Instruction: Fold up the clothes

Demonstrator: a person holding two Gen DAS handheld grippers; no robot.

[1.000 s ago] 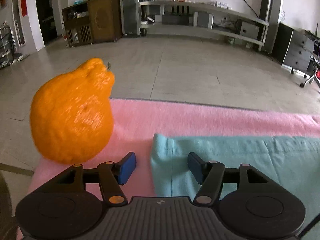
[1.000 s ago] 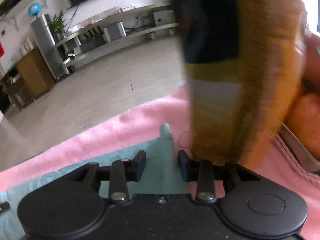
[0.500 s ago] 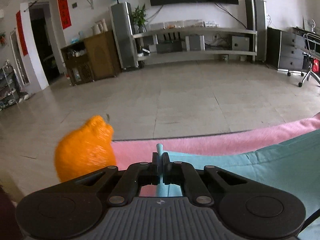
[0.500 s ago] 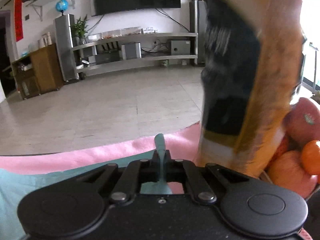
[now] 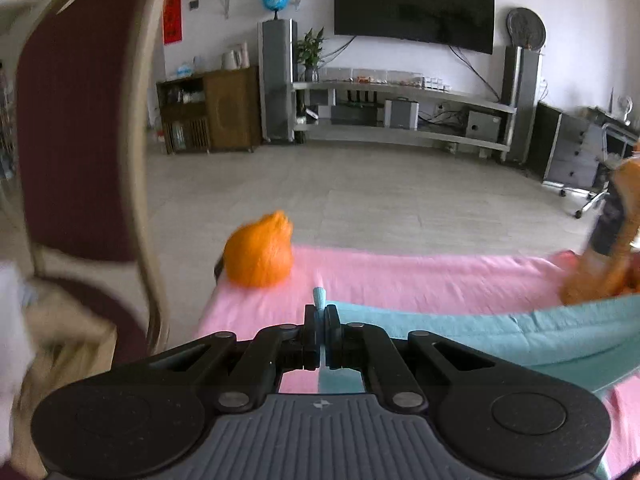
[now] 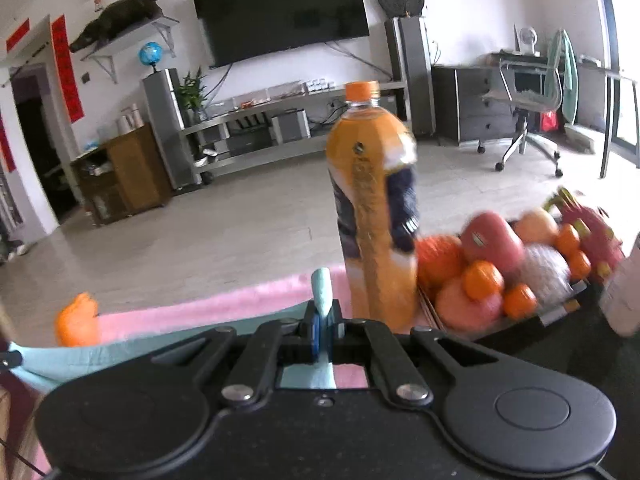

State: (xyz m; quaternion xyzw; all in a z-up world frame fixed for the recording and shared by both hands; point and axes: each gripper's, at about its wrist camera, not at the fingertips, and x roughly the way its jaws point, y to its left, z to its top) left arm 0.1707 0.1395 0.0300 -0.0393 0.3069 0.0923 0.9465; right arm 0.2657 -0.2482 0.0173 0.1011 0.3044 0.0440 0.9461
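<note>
Left wrist view: the left tongs (image 5: 321,334) are pressed together on a corner of the soft teal cloth garment (image 5: 500,334), which lies over the pink fuzzy blanket (image 5: 420,276) on the table. The right tongs (image 6: 323,334) pinch another corner (image 6: 322,286). The cloth looks light and floppy, so it will sag; corners are good places to hold. A tall orange drink bottle (image 6: 370,200) stands close and could tip.

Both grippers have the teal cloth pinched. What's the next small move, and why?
Probably draw both corners toward you, level, to fold it over. The left gripper and right gripper are each shut on the teal cloth, and the bottle stands close beside the right one, so stay clear of it.
</note>
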